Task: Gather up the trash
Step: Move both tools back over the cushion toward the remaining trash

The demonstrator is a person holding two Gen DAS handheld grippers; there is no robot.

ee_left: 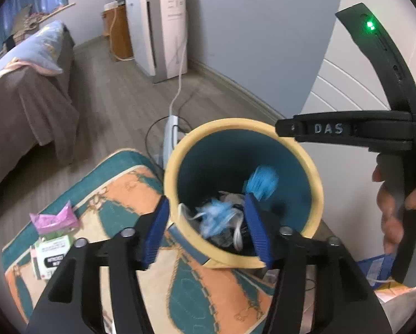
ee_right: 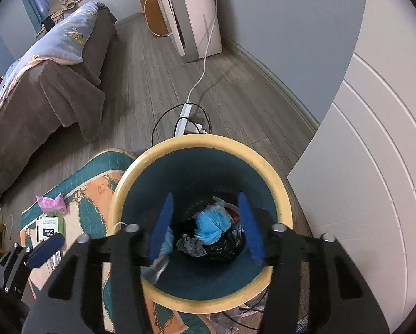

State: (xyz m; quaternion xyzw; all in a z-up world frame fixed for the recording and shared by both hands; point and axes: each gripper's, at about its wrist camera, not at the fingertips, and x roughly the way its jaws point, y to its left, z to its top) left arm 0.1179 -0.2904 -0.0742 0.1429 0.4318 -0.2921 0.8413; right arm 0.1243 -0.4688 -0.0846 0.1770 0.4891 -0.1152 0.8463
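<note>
Hovering over one round bin (ee_right: 199,300), the right gripper (ee_right: 205,225) has its two ribbed blue fingers (ee_right: 249,222) spread with nothing between them, crumpled blue trash (ee_right: 210,226) lying below in the teal interior. The left gripper (ee_left: 208,231) is spread too, straddling the bin's cream rim (ee_left: 235,261). Beyond its left finger, a pink wrapper (ee_left: 55,218) and a small box (ee_left: 52,256) lie on the patterned rug (ee_left: 124,194).

The bin (ee_right: 199,222) stands at the rug's (ee_right: 96,183) right edge, trash (ee_right: 210,231) inside.
</note>
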